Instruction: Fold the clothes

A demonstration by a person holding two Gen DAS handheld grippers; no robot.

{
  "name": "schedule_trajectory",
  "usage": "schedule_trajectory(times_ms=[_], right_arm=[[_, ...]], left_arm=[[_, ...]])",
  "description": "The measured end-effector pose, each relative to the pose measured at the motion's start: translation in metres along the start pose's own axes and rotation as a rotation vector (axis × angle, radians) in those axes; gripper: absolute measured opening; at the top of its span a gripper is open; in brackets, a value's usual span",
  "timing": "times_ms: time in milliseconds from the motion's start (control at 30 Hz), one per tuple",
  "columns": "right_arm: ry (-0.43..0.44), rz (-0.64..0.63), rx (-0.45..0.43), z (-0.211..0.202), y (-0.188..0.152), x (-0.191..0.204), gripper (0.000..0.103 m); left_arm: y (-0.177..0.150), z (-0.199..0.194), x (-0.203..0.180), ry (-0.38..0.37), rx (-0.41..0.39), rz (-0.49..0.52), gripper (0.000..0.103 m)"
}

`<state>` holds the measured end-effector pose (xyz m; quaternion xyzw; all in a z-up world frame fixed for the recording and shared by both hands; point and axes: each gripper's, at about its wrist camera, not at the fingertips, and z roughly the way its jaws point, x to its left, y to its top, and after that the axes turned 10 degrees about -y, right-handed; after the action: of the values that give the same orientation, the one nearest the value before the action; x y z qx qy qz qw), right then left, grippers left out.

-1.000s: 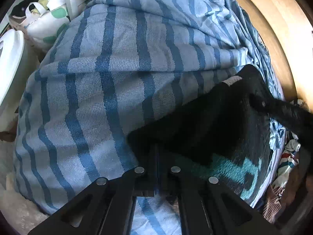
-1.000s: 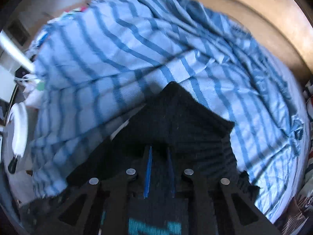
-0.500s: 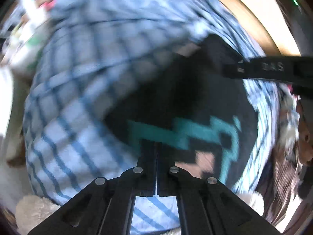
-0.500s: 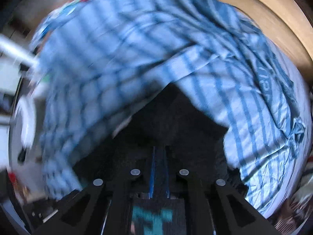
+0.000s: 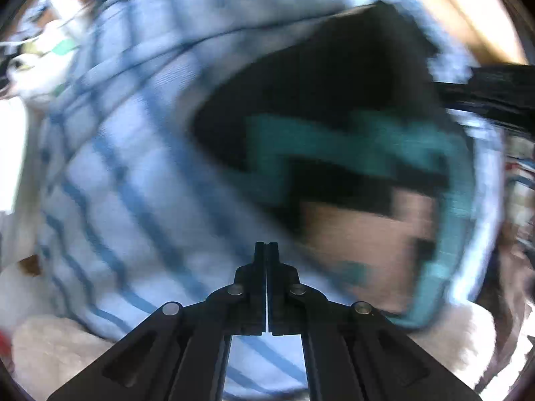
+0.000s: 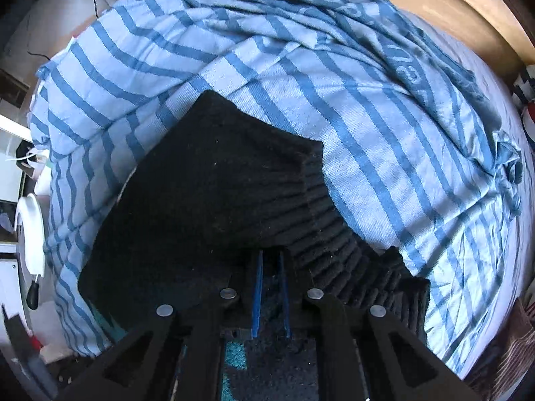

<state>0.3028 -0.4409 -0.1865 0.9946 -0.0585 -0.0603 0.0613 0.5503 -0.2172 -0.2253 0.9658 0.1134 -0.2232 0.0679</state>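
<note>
A black knitted sweater point(image 6: 217, 183) with a teal zigzag and a pinkish patch point(image 5: 334, 100) lies on a blue striped blanket point(image 6: 367, 100) spread over a bed. My right gripper point(image 6: 270, 287) points down and is shut on the sweater's black fabric, which sits between its blue pads point(image 6: 256, 287); the ribbed hem runs off to the right. My left gripper point(image 5: 266, 249) is shut with nothing between its fingers, hanging over the striped blanket point(image 5: 133, 167) just short of the sweater's near edge. The left wrist view is blurred. A black bar point(image 5: 495, 90), part of the right tool, crosses its right edge.
A wooden bed frame point(image 6: 451, 6) curves round the far side. A white round object point(image 6: 31, 234) and clutter stand left of the bed. A fluffy cream rug point(image 5: 57, 351) lies below the blanket's near edge, and patterned fabric point(image 5: 518, 183) is at the right.
My left gripper has let go of the sweater's edge and drawn back and up. The sweater's teal and pink pattern has come into its view. The right gripper has shifted with the black fabric in it.
</note>
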Motion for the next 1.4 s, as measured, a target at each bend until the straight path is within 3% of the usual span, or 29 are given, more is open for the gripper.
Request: schedule_trajectory(times_ms=[133,200,333,467,533,667,733,833,900,967,1067,1233,1300,1400], right_arm=[[0.006,0.006,-0.012,-0.017,-0.007,-0.018,0.01],[-0.03,-0.004,-0.006,-0.023,-0.015,-0.031,0.01],[-0.126,-0.033,0.044,-0.017,-0.029,-0.057,0.012],[-0.109,0.077,0.089,0.014,-0.035,-0.089,0.012],[-0.086,0.12,0.071,0.027,-0.04,-0.104,0.012],[-0.147,0.127,-0.034,0.026,-0.044,-0.112,0.011],[-0.081,0.196,-0.044,0.016,-0.049,-0.128,0.01],[0.003,0.262,-0.079,-0.011,-0.071,-0.154,0.013],[0.015,0.265,-0.074,-0.015,-0.089,-0.164,0.017],[0.024,0.264,-0.066,-0.018,-0.106,-0.174,0.017],[0.022,0.261,-0.007,0.0,-0.098,-0.146,0.017],[-0.021,0.344,0.021,0.033,-0.093,-0.158,0.016],[-0.052,0.387,0.03,0.046,-0.091,-0.162,0.016],[-0.023,0.465,0.023,0.055,-0.1,-0.171,0.016]], left_arm=[[-0.007,-0.013,-0.056,-0.079,-0.027,0.151,0.0],[-0.011,0.002,-0.078,-0.064,0.011,0.196,0.0],[-0.027,0.051,-0.087,-0.042,0.131,0.189,0.0],[-0.036,0.069,-0.081,-0.012,0.122,0.148,0.001],[-0.036,0.069,-0.085,0.012,0.114,0.152,0.001],[-0.038,0.064,-0.098,0.065,0.099,0.194,0.001],[-0.039,0.051,-0.102,0.026,0.087,0.196,0.001],[-0.044,0.033,-0.108,-0.101,0.091,0.2,0.001],[-0.046,0.039,-0.115,-0.112,0.121,0.23,0.001],[-0.052,0.055,-0.112,-0.074,0.146,0.212,0.001],[-0.053,0.073,-0.102,-0.055,0.16,0.154,0.001],[-0.053,0.071,-0.103,-0.06,0.139,0.155,0.001],[-0.052,0.068,-0.099,-0.09,0.13,0.139,0.001],[-0.053,0.058,-0.089,-0.16,0.113,0.104,0.001]])
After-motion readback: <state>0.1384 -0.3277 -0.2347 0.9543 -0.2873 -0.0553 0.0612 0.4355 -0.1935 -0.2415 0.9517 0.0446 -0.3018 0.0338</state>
